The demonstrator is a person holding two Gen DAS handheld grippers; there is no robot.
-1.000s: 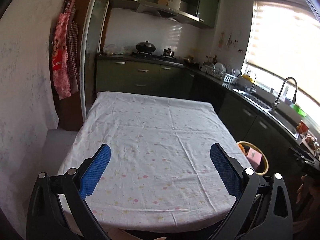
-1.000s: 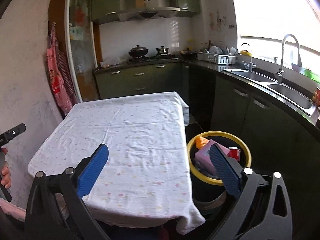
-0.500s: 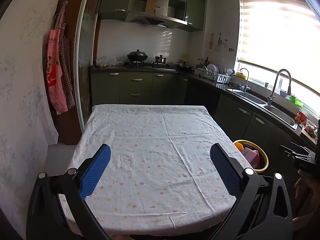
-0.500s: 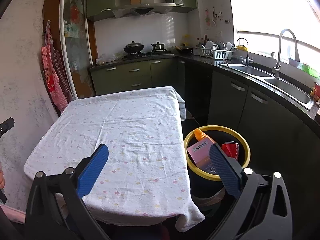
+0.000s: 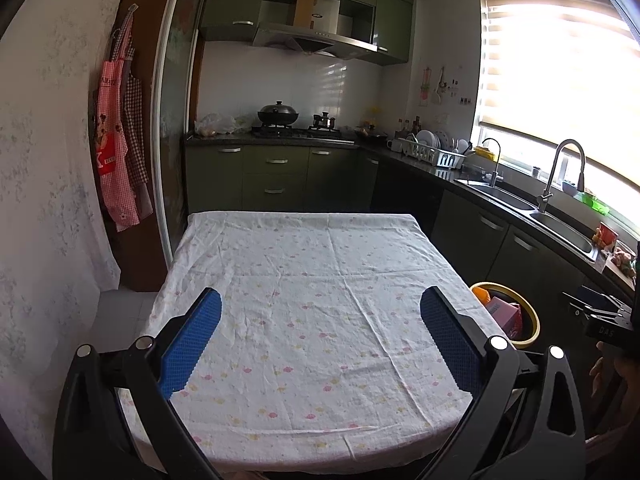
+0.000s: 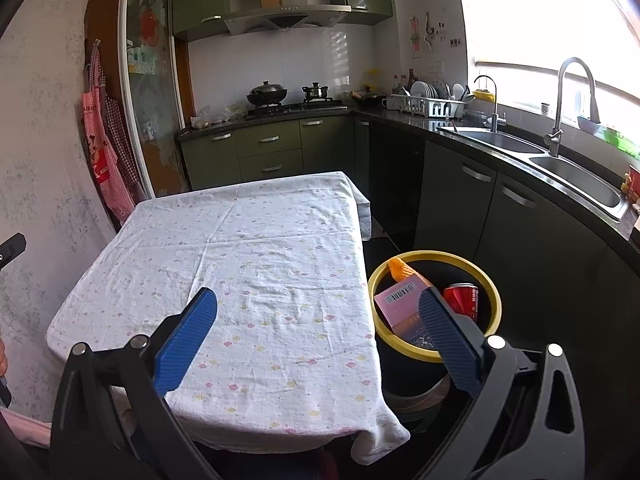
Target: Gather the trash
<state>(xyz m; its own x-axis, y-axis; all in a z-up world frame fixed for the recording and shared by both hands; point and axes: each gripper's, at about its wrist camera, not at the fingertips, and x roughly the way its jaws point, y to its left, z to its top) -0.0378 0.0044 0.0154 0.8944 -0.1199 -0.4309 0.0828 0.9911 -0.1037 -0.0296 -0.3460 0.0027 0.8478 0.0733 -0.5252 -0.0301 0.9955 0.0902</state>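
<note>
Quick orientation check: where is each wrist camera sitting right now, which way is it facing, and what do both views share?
Left wrist: at the table's near edge, facing the stove wall; open left gripper, a hand at right.
Right wrist: near edge, toward the table's right, over the yellow-rimmed bin; open right gripper.
Shared: tablecloth, bin, pink box, sink.

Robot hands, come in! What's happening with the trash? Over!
Left gripper open, empty. Right gripper open, empty. Box, can in bin. Table bare.

Home kitchen: stove (image 5: 297, 131), sink (image 6: 576, 176), green cabinets (image 6: 268, 152).
</note>
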